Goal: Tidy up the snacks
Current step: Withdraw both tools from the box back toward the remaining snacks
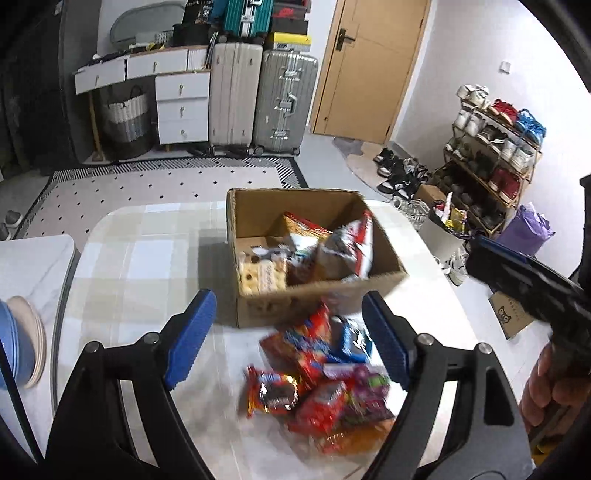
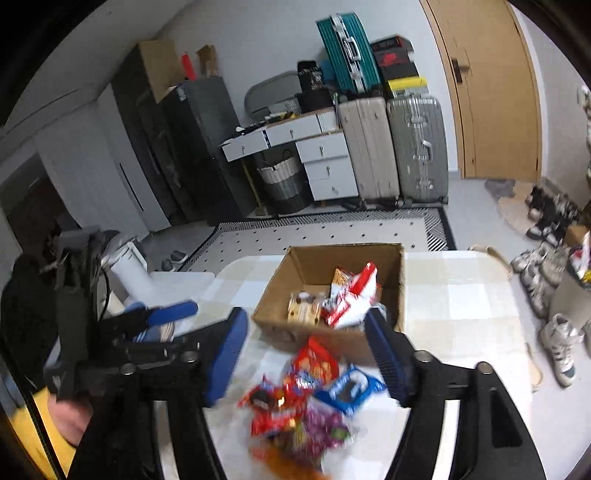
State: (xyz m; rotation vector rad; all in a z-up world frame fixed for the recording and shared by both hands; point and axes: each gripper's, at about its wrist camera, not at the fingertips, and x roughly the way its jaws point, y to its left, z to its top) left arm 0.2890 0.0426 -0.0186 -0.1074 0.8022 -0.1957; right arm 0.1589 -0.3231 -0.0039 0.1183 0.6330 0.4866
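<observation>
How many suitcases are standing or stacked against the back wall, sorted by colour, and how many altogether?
Beige suitcase: 1
Silver suitcase: 1
Teal suitcase, on top of the stack: 1
Total: 3
</observation>
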